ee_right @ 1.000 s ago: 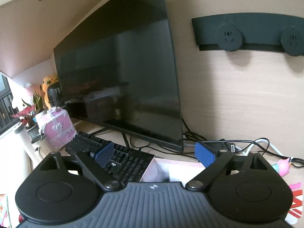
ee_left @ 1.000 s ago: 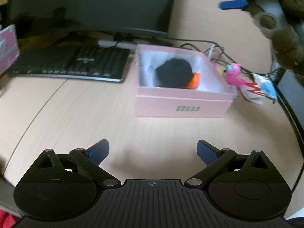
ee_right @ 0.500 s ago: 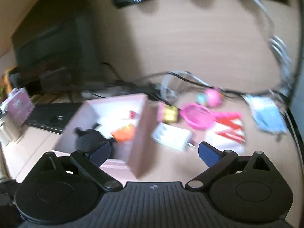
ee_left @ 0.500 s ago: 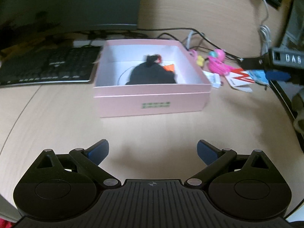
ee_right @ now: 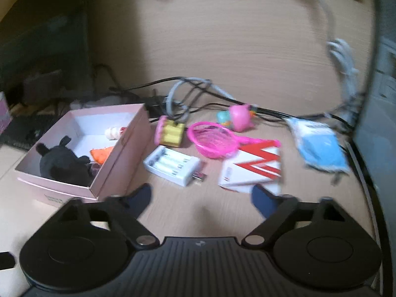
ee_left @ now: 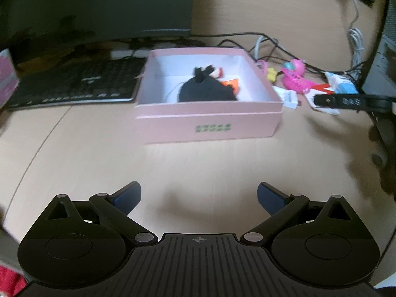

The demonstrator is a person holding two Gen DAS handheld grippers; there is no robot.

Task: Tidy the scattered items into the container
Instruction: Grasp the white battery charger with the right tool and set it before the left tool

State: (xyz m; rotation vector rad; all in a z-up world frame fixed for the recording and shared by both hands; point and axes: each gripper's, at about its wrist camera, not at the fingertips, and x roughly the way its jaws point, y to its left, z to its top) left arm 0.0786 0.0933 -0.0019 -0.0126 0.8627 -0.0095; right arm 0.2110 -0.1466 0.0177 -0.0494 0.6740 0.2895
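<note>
A: Our right gripper (ee_right: 200, 198) hangs low over the counter (ee_right: 74, 222) with nothing between its blue pads. Its jaws have just been closing in, yet they stand apart. Which piece do we take?

B: The white battery charger (ee_right: 173, 165) lies nearest, just beside the right wall of the pink box (ee_right: 118, 153). We judge it the sensible next pick. It is a flat slab with batteries in a row and a plug tab poking out toward us, so we should straddle its short sides and keep off that tab.

A: And the red-and-white packet (ee_right: 252, 170)?

B: That one sits right in front of our right pad, thin and flat, so it may slide rather than lift. The pink net scoop (ee_right: 212, 141) touches its far edge, so we must not drag both.

A: What does the box hold?

B: A black plush toy (ee_left: 205, 91), something orange and a small pale piece, with white floor free at the left.

A: The left gripper (ee_left: 199, 198)?

B: Spread wide and empty, well short of the box front. We can keep it there, ready to steady the box if the drop nudges it. Further right lies a blue-and-white pouch (ee_right: 319, 148), near the cables (ee_right: 188, 86).
</note>
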